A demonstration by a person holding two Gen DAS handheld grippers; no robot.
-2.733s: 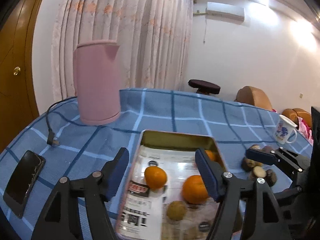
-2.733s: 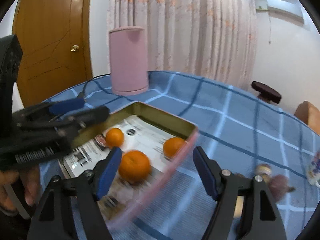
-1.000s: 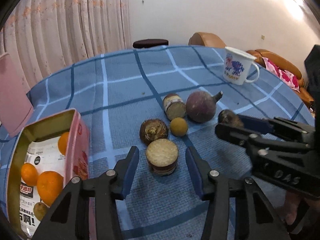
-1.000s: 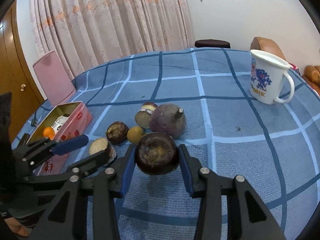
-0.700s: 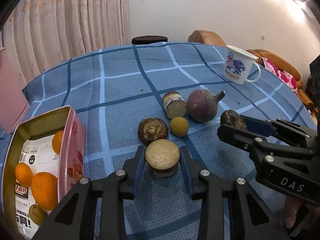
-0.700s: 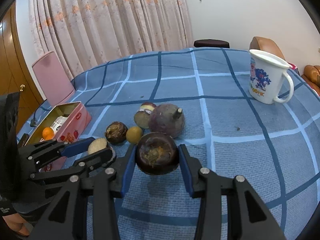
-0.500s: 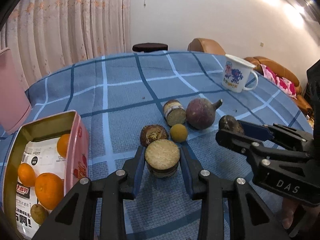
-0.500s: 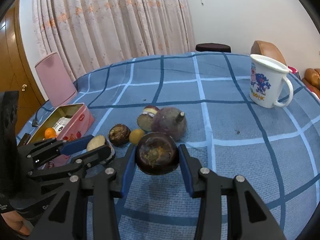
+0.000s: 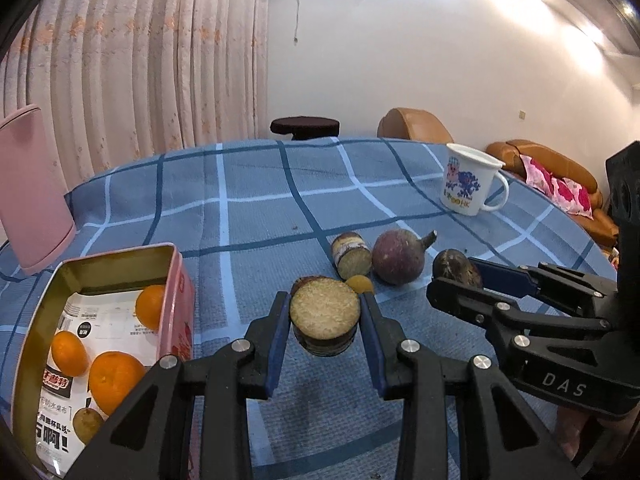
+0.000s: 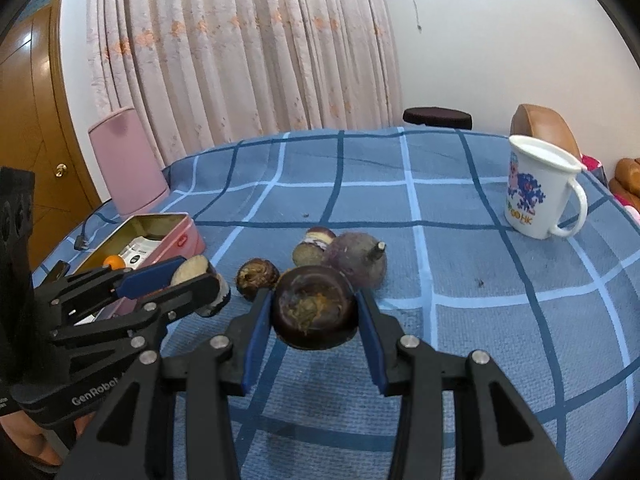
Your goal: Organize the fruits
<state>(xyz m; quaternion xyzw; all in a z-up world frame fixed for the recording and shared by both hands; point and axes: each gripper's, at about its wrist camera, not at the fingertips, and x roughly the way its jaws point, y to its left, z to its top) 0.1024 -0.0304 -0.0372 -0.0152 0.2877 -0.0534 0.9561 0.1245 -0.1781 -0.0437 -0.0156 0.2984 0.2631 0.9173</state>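
Observation:
My left gripper (image 9: 324,316) is shut on a cut brown tuber piece (image 9: 325,314) with a pale cut face, lifted above the blue checked cloth; it also shows in the right wrist view (image 10: 196,270). My right gripper (image 10: 314,310) is shut on a dark round fruit (image 10: 314,306), also lifted; it shows in the left wrist view (image 9: 456,270). A purple round root (image 9: 398,256), a second cut piece (image 9: 351,255), a small yellow fruit (image 9: 360,284) and a brown round fruit (image 10: 256,276) lie on the cloth. A pink tin (image 9: 176,276) at left holds oranges (image 9: 116,378).
A white mug (image 9: 468,186) stands at the far right of the table. A pink kettle (image 10: 128,160) with its cord stands at the far left. A stool and brown sofa are beyond the table.
Both grippers have risen with their loads. The left gripper closed on the cut piece and lifted it off the cloth. The right gripper kept hold of the dark fruit.

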